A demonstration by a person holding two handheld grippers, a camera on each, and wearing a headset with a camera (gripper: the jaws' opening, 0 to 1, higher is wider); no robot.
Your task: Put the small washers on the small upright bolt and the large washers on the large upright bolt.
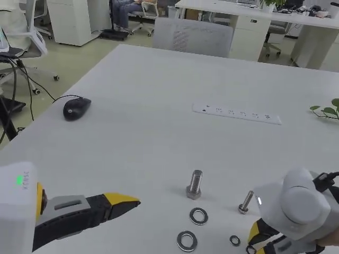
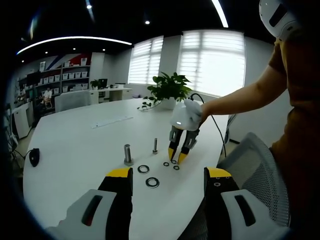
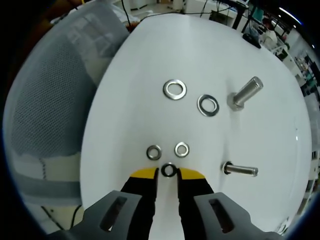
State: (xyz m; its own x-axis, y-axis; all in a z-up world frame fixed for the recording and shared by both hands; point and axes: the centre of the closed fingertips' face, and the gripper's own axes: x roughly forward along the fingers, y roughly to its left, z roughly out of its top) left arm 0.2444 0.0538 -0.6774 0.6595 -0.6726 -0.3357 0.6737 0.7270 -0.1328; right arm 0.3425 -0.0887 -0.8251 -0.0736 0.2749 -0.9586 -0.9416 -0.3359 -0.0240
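Note:
The large bolt and the small bolt stand upright on the white table. Two large washers lie flat in front of the large bolt. My right gripper is down at the table, its jaws closed in on a small washer. Two more small washers lie just beyond the tips. My left gripper hovers left of the bolts, open, with nothing between its jaws.
A black mouse lies at the far left and a white power strip at the back. A plant is at the right edge. A grey mesh chair is by the table edge beside my right gripper.

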